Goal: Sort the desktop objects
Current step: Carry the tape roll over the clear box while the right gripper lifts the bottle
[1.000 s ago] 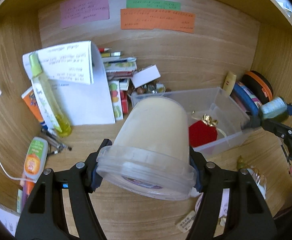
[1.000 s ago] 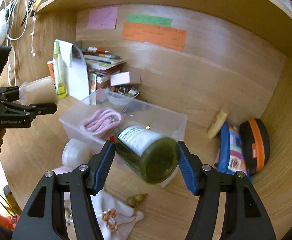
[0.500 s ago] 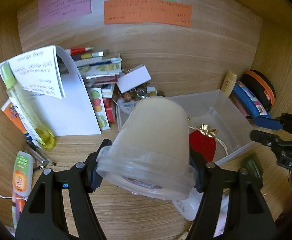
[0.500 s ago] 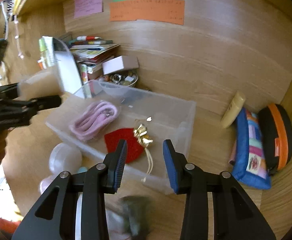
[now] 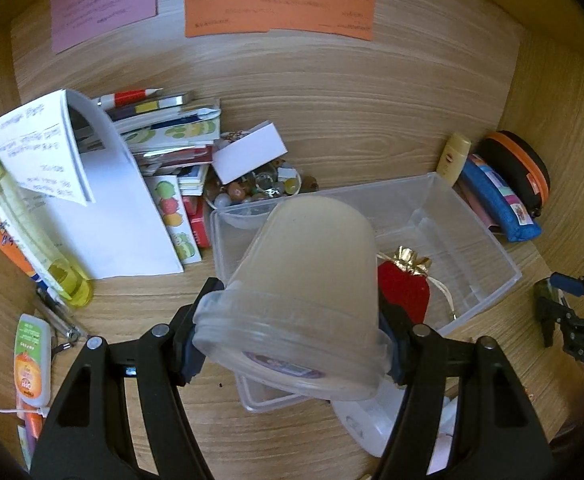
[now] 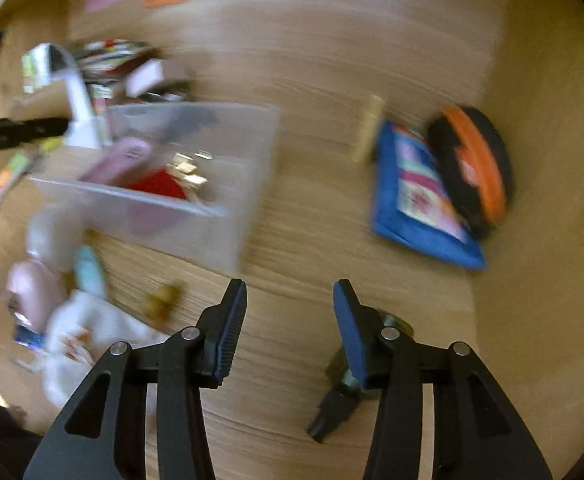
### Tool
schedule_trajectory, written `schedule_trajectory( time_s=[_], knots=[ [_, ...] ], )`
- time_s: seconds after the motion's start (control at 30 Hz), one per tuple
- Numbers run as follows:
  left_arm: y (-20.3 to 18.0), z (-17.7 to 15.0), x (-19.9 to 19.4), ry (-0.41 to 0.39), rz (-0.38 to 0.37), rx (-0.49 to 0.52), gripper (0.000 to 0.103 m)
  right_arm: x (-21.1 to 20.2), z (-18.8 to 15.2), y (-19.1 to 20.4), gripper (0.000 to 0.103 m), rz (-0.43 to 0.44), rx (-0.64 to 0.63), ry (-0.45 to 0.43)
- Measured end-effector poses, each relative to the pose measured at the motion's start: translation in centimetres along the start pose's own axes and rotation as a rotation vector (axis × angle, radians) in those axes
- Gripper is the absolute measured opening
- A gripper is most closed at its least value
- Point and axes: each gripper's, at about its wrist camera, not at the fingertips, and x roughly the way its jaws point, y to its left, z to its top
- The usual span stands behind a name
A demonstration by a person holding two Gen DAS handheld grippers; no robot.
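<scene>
My left gripper (image 5: 292, 332) is shut on a frosted plastic tub (image 5: 308, 264), lid end toward the camera, held over the near left corner of the clear bin (image 5: 492, 240). A red pouch with a gold top (image 5: 404, 292) lies in the bin, and in the blurred right wrist view a pink cable (image 6: 120, 160) lies beside it. My right gripper (image 6: 290, 286) hangs low over bare desk right of the bin, jaws opening with nothing between them. A dark green bottle (image 6: 344, 380) lies on the desk under its right finger.
Papers and booklets (image 5: 104, 216), a yellow-green bottle (image 5: 24, 236) and a bowl of beads (image 5: 252, 192) crowd the back left. A blue pencil case (image 5: 496, 200) and a black-orange case (image 5: 520, 168) sit back right. A white cloth bag (image 6: 92, 332) lies front left of the bin.
The green bottle has left my right gripper's jaws and lies on the desk; that gripper dropped lower and swung right. My left gripper carried the tub nearer the bin.
</scene>
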Motion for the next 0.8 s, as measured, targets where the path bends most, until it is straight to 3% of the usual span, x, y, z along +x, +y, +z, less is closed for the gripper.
schedule_trajectory(
  time_s=[0.17, 0.43, 0.6, 0.8],
  knots=[
    [-0.7, 0.2, 0.6, 0.01, -0.019, 0.008, 0.068, 0.6, -1.8, -4.2, 0.047, -0.143, 0.114, 0.03],
    [-1.7, 0.1, 1.1, 0.022, -0.04, 0.029, 0.068, -1.1, -5.1, -8.8, 0.05, -0.182, 0.3, 0.026],
    [-2.1, 0.2, 1.7, 0.036, -0.051, 0.036, 0.068, -3.8, -6.5, -9.0, 0.05, -0.18, 0.336, -0.013],
    [-2.3, 0.1, 2.1, 0.043, -0.071, 0.035, 0.068, -4.1, -7.8, -8.4, 0.05, -0.201, 0.331, 0.037]
  ],
)
